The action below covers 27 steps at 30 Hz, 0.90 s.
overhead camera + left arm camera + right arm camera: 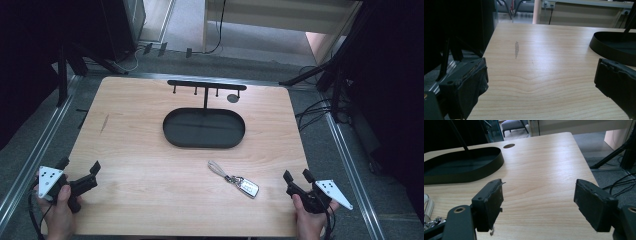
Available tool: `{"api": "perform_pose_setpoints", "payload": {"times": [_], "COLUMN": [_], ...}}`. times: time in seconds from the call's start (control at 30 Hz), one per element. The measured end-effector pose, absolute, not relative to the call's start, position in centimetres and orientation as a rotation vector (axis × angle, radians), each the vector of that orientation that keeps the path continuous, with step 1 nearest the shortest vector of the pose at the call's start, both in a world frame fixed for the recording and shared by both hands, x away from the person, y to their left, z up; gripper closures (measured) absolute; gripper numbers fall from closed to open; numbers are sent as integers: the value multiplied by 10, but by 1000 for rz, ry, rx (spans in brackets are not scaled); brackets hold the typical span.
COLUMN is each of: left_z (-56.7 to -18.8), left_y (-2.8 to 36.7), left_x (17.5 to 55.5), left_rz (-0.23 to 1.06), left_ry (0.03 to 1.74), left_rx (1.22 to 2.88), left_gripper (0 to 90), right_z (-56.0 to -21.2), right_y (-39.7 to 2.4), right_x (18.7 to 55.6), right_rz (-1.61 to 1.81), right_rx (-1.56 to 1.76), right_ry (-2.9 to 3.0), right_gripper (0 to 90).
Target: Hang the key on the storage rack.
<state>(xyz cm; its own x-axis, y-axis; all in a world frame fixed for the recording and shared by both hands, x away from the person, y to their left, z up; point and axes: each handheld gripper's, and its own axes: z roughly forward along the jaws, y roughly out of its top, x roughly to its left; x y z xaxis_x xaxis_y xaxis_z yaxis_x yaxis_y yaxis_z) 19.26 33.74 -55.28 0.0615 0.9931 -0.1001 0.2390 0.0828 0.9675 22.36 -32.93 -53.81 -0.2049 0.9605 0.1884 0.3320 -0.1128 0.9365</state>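
Silver car key (248, 187) with pale strap lies flat between both open claws (79, 167) (298, 174).

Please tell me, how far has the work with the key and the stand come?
Nothing looks done yet: the key lies on the table, in front of the stand. Nothing is in hand: the left hand-held gripper and right hand-held gripper are open at the near corners. Picking up the key remains, probably to hang it.

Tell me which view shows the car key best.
The high view: the car key lies whole on the table, strap included. The right gripper view catches just its strap and ring at the left edge; the left gripper view faces bare tabletop.
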Motion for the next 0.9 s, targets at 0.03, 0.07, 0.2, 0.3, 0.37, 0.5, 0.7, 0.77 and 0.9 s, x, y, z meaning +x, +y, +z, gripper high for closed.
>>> {"api": "perform_pose_setpoints", "payload": {"times": [0.03,0.07,0.2,0.3,0.37,0.5,0.7,0.77,0.9], "left_z": [-553,-553,-553,-553,-553,-553,-553,-553,-553], "left_y": [337,338,338,338,338,338,338,338,339], "left_x": [193,193,192,191,191,191,192,192,192], "left_rz": [969,969,976,975,979,980,976,977,976], "left_ry": [1374,1378,1387,1387,1391,1397,1402,1404,1408], "left_rx": [1340,1338,1323,1323,1318,1312,1314,1314,1311], "left_gripper": [0,0,0,0,0,0,0,0,0], "right_z": [-538,-538,-537,-537,-536,-535,-526,-521,-516], "right_y": [-329,-328,-326,-324,-323,-319,-315,-313,-309], "right_x": [224,224,224,224,224,226,228,230,233], "right_rz": [1331,1323,1283,1275,1253,1236,1211,1204,1210], "right_rx": [1445,1441,1436,1435,1410,1374,1314,1262,1218], "right_ry": [1553,1554,1545,1553,1569,1605,1651,1676,1726], "right_gripper": [236,235,245,264,303,317,321,351,401]}}
